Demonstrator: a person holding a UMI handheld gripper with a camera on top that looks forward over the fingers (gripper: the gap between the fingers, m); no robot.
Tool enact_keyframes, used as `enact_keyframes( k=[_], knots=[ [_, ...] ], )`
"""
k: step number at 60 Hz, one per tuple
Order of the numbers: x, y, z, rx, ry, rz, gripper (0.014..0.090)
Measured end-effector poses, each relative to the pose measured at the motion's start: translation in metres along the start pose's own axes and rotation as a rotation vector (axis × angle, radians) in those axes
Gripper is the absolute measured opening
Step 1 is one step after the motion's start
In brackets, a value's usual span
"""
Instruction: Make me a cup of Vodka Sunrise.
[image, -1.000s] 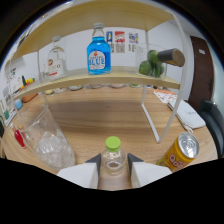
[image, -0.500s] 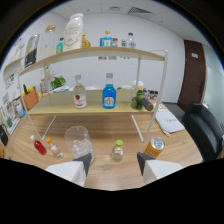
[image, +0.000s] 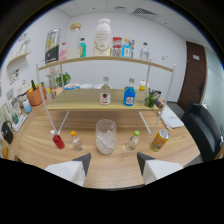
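My gripper (image: 113, 165) is open, its two white fingers held apart above the wooden table with nothing between them. Just beyond them stands a clear glass (image: 106, 136) with ice in it. Right of the glass is a small bottle with a green cap (image: 132, 141), and further right an orange can (image: 160, 140). Left of the glass stand a small orange-capped bottle (image: 75, 141) and a small red bottle (image: 58, 140). On the lower shelf are a clear bottle with a red label (image: 105, 92) and a blue-labelled bottle (image: 129, 93).
A two-tier wooden shelf (image: 102, 106) on white legs stands behind the glass, its top tier carrying several bottles and cartons. A black chair (image: 205, 131) is at the right, beside a dark door (image: 192, 75). Clutter lines the left wall.
The view has pulled back and swung left. The glass, off to the left before, now stands ahead of the fingers; the green-capped bottle has shifted right and shrunk.
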Motion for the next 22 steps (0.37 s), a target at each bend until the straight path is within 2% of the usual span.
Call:
enact_keyframes(
  k=[22],
  knots=[
    [-0.0031,0.0004,-0.0067,0.002,0.008,-0.009,0.086]
  ],
)
